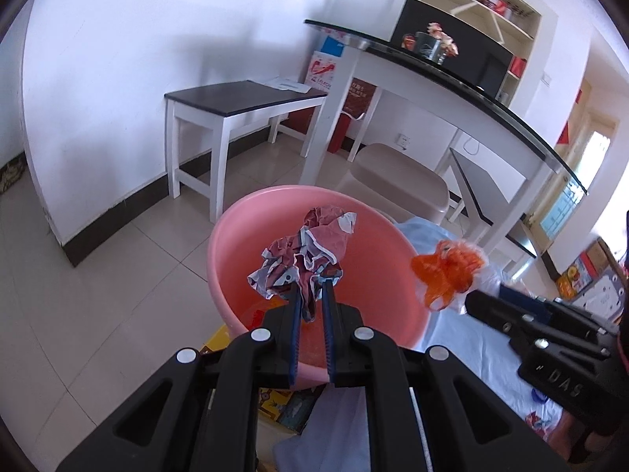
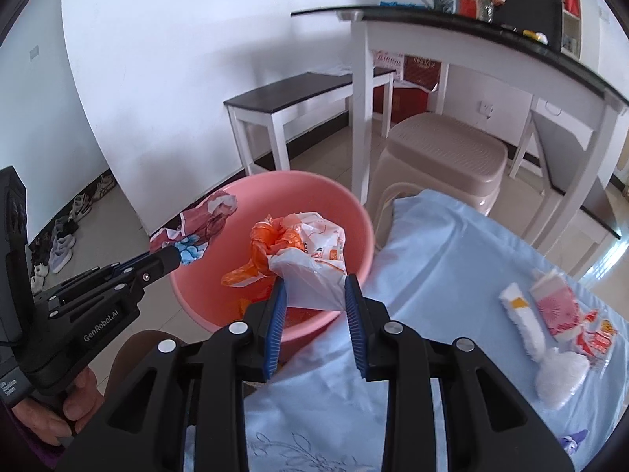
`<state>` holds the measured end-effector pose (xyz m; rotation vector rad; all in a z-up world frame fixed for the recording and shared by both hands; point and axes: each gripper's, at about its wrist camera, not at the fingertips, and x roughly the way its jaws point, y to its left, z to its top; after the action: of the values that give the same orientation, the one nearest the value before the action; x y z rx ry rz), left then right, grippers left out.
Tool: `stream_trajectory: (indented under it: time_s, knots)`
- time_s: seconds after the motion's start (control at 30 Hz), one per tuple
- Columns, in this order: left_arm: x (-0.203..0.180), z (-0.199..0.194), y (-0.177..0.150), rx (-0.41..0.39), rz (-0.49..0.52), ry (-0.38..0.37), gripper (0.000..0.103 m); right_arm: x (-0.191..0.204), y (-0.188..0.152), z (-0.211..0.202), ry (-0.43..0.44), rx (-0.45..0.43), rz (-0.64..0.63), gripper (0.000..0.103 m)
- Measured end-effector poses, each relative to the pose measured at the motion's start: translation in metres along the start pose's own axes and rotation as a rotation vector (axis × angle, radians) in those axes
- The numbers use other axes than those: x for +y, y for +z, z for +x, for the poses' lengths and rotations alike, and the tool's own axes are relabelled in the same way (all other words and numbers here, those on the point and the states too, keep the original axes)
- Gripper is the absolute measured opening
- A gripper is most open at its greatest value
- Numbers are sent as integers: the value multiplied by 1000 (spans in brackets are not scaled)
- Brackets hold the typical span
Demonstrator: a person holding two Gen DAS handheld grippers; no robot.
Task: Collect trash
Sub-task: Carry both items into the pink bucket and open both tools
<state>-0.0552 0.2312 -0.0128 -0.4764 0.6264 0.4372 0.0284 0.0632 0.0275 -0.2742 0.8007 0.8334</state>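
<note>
A pink plastic basin (image 1: 243,224) (image 2: 354,212) stands on the floor by the blue-covered surface. My left gripper (image 1: 312,285) is shut on a crumpled maroon-and-white wrapper (image 1: 310,247) (image 2: 204,224), held over the basin. My right gripper (image 2: 316,285) is shut on a bunched orange-and-white plastic bag (image 2: 302,251) (image 1: 448,267), which hangs above the basin's near right rim. In the right wrist view the left gripper (image 2: 175,255) comes in from the left. Something orange lies in the basin bottom (image 2: 298,314).
On the light blue cloth (image 2: 452,259) at right lie more wrappers: a white-orange packet (image 2: 523,310), a pink one (image 2: 558,306) and a white wad (image 2: 558,373). A beige stool (image 2: 444,157), a white bench (image 1: 236,110) and a black-topped counter (image 1: 452,74) stand behind.
</note>
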Motion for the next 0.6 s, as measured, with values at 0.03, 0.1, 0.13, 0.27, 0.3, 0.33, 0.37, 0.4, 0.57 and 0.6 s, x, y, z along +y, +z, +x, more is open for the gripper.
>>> stream_trajectory:
  time_s: [0.03, 0.1, 0.13, 0.27, 0.3, 0.33, 0.37, 0.4, 0.57, 0.6]
  knots:
    - [2, 3, 1, 3, -11, -1, 9, 0, 1, 4, 3, 9, 0, 30]
    - [5, 11, 4, 18, -32, -12, 9, 3, 3, 16, 11, 32, -1, 30]
    - [6, 17, 6, 29, -43, -21, 9, 4, 5, 21, 13, 41, -1, 30]
    - [8, 34, 9, 52, -56, -33, 9, 7, 7, 43, 8, 75, -8, 30]
    - [7, 40, 11, 59, -56, -37, 9, 7, 7, 47, 7, 82, -8, 30]
    - [7, 45, 12, 64, -56, -38, 9, 7, 7, 52, 5, 90, -8, 30]
    - [6, 49, 13, 70, -54, -39, 9, 6, 7, 57, 0, 98, -7, 30]
    - [5, 55, 14, 77, -52, -38, 10, 6, 7, 61, -3, 103, -7, 30]
    - [3, 72, 13, 106, -54, -32, 11, 1, 7, 76, -6, 129, -10, 32]
    - [2, 75, 11, 113, -56, -24, 13, 2, 7, 78, -1, 135, -9, 32]
